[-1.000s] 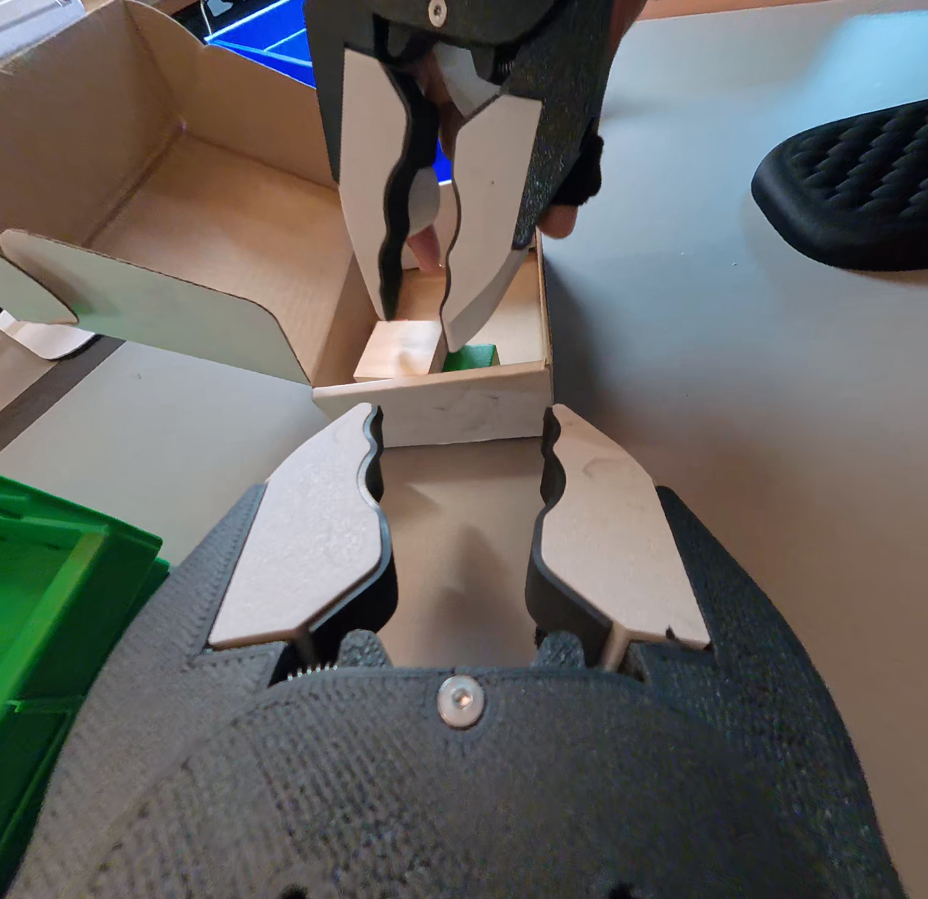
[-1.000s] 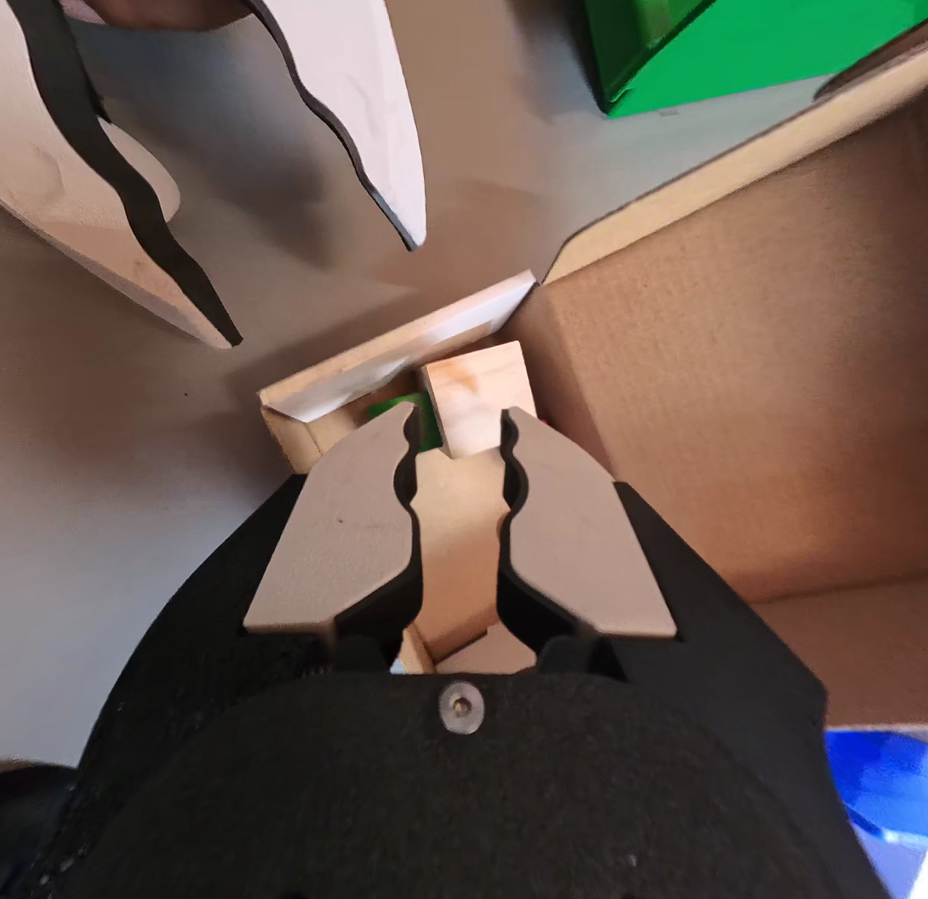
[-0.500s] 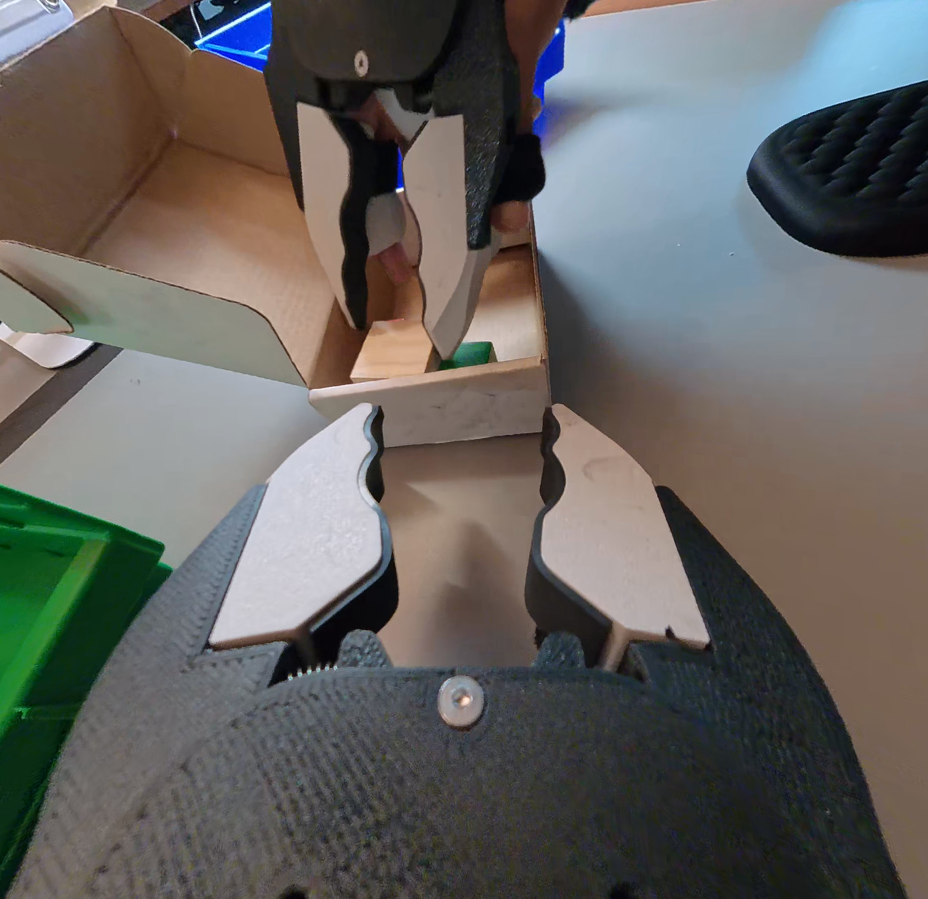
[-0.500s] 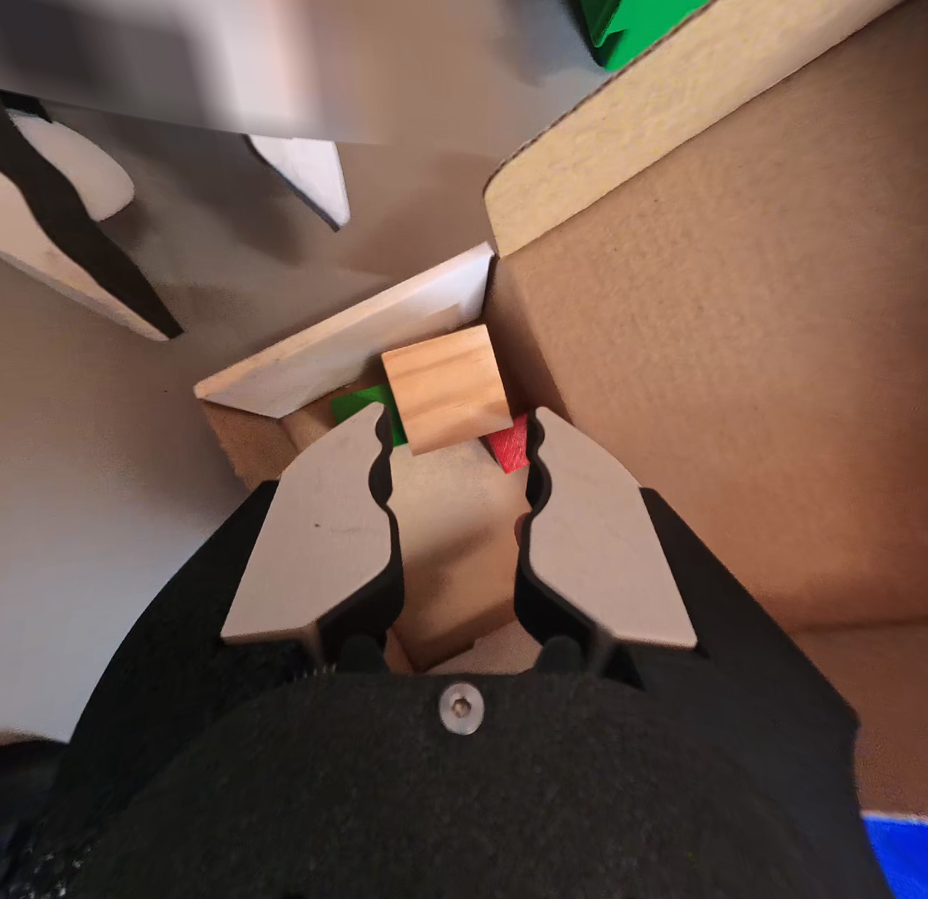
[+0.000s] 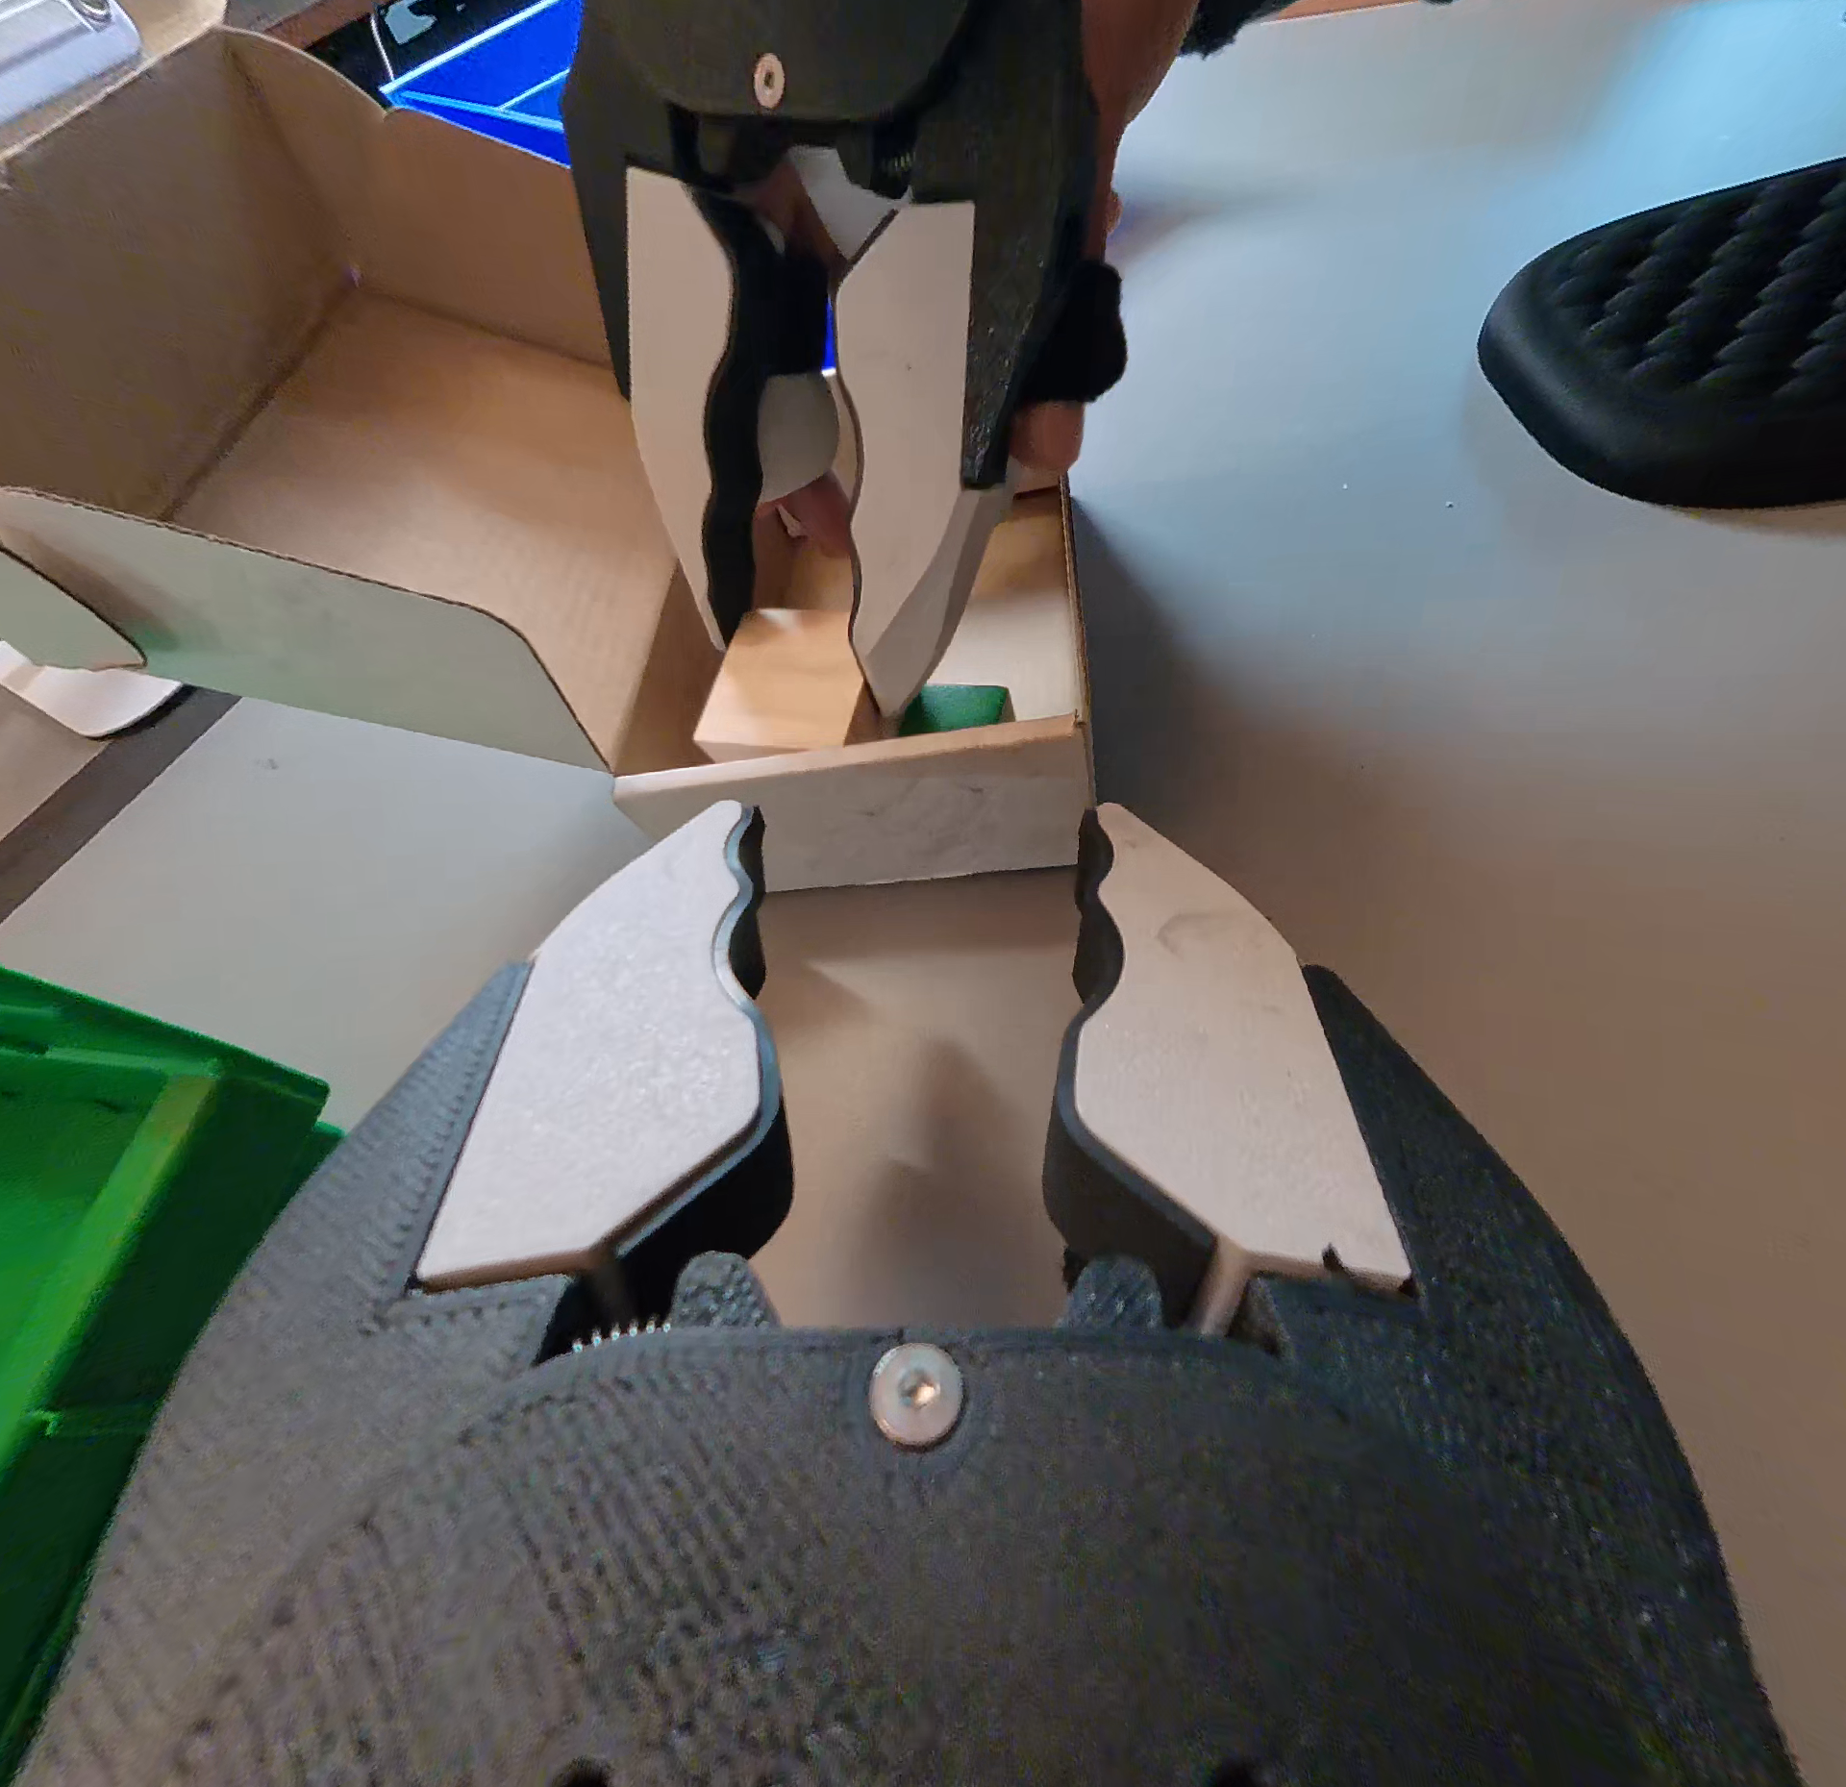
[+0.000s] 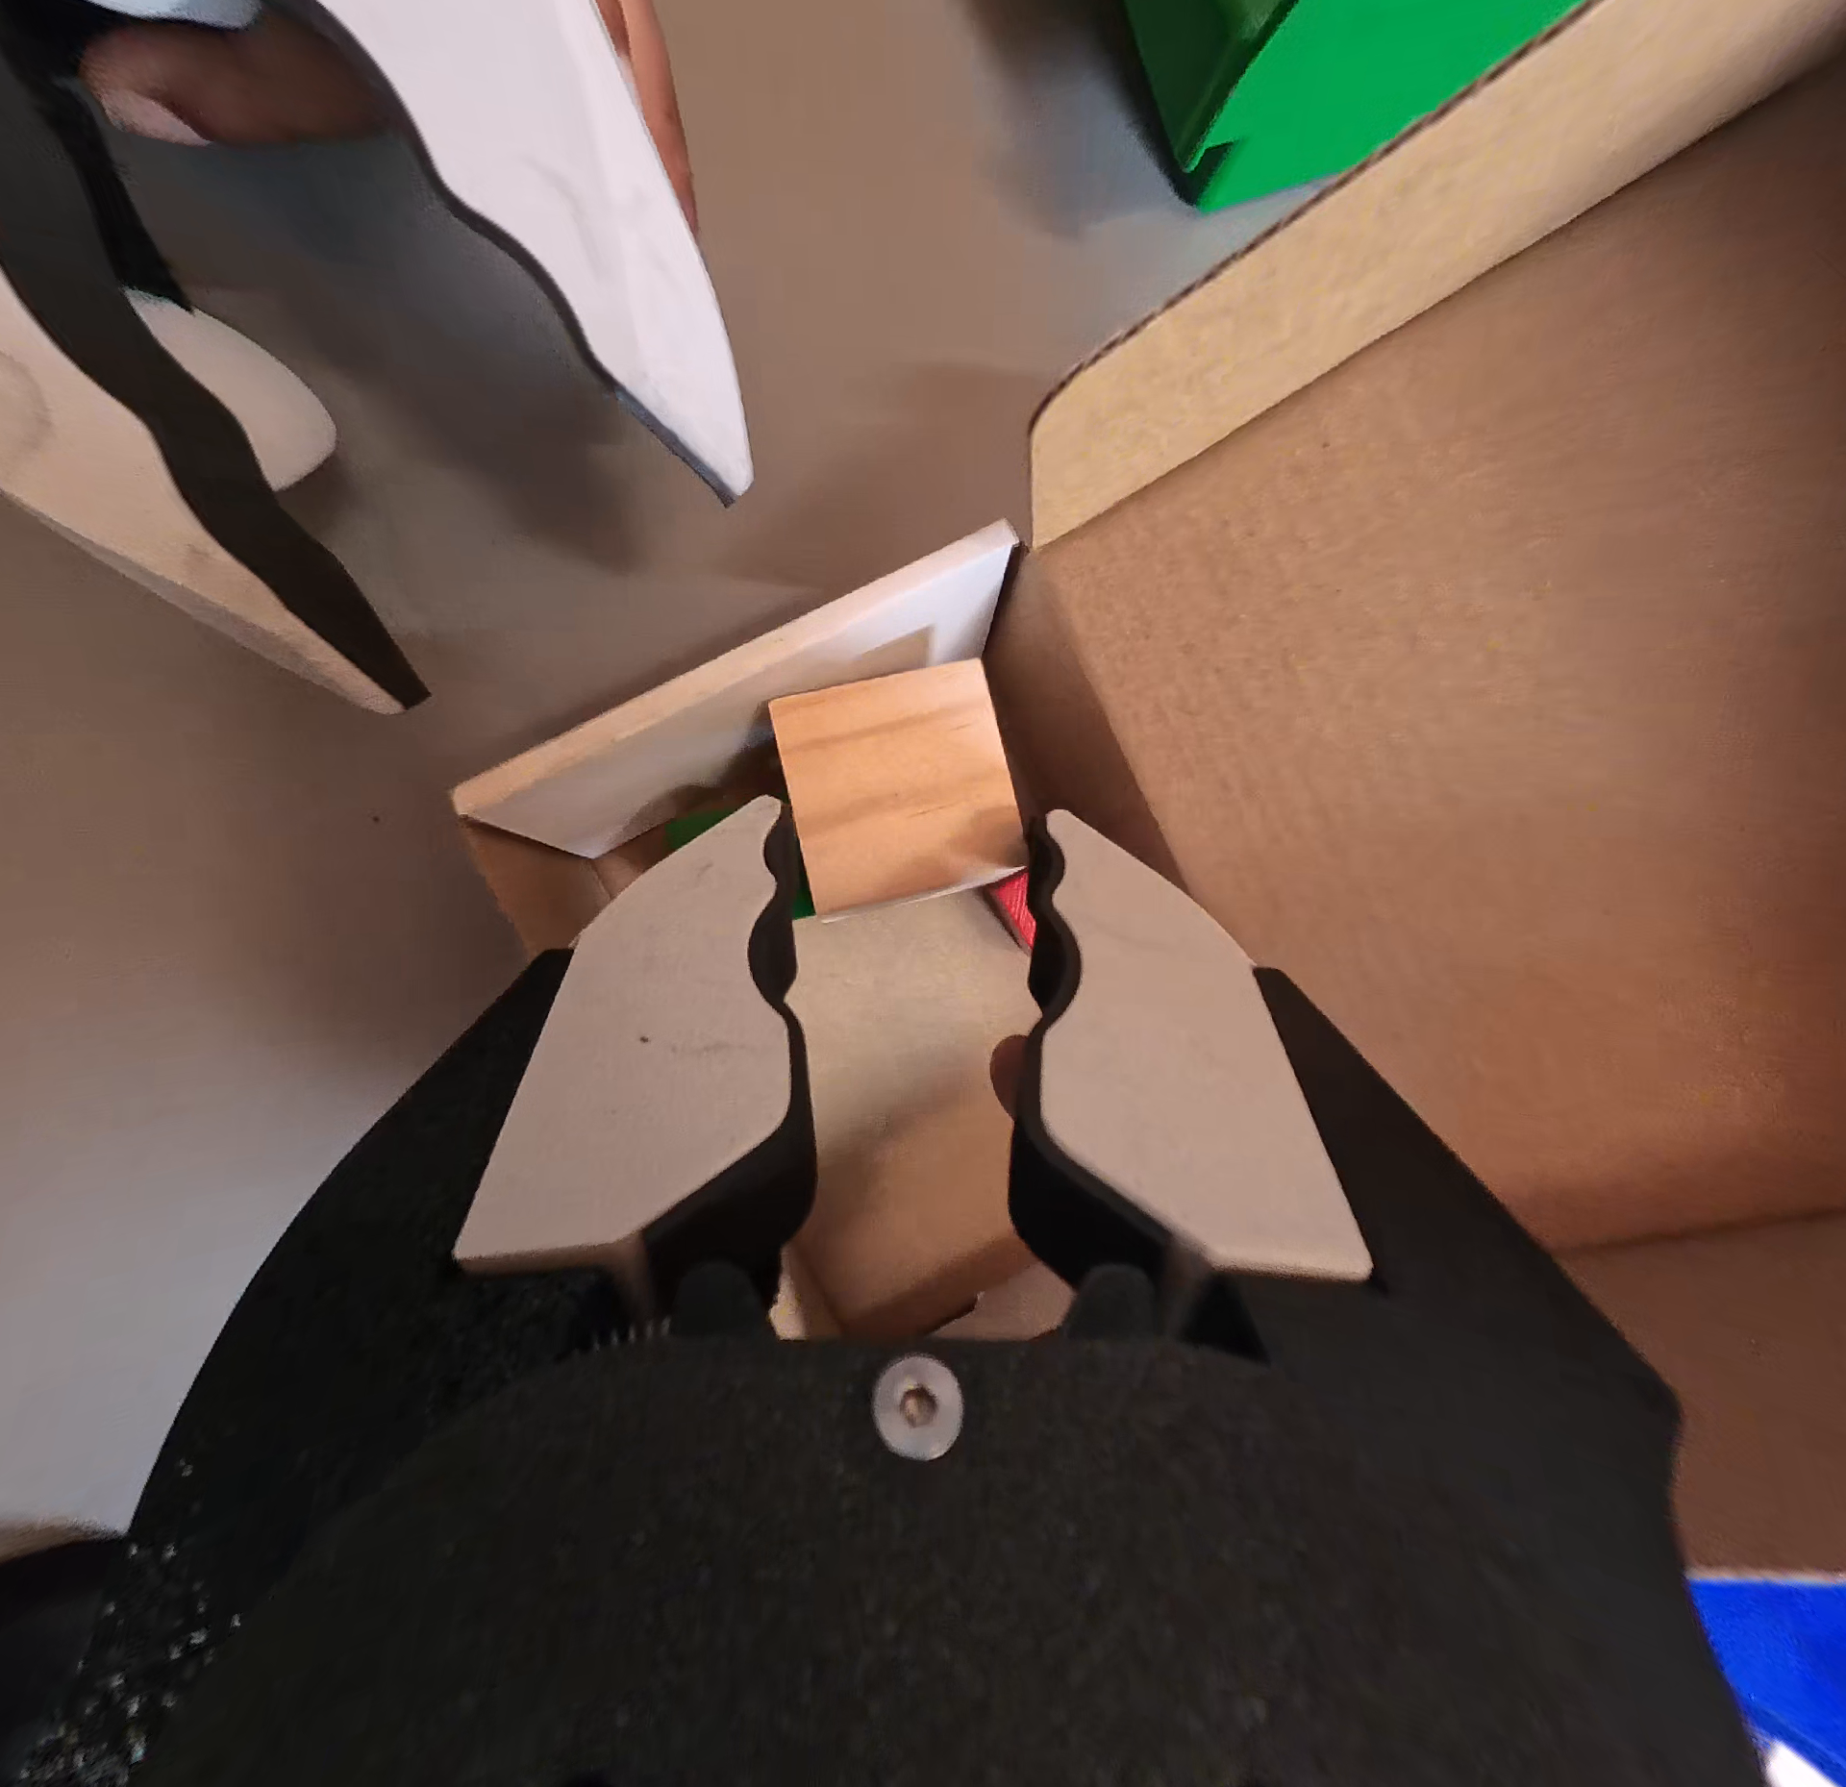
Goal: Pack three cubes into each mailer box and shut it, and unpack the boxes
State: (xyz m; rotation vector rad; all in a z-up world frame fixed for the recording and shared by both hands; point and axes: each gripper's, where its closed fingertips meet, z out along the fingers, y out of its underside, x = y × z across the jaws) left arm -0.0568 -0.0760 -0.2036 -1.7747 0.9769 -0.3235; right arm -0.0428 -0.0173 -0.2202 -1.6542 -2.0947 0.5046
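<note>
The grey tabletop point(image 5: 1398, 840) fills the right half of the left wrist view, and only this view shows the black dimpled pad point(image 5: 1688, 341) at the upper right edge and the open brown cardboard mailer box point(image 5: 420, 461) as a whole, its lid flap reaching toward the left edge. The green plastic crate point(image 5: 120, 1240) sits at the lower left here; in the right wrist view it is only a corner at the top right. A blue bin point(image 5: 489, 71) shows at the top, behind the box.

The right wrist view looks down into the box corner at frame centre and alone reveals the red cube point(image 6: 1011, 908), a sliver beside the plain wooden cube point(image 6: 899, 785). The green cube point(image 5: 951, 708) peeks out next to the wooden one in both views, low against the front wall.

The left gripper point(image 5: 919, 840) hovers over bare tabletop just before the box's front wall, fingers wide apart and empty. The right gripper point(image 6: 904, 845) reaches into the box, its fingers parted with one tip on either side of the wooden cube; whether they press on it I cannot tell.
</note>
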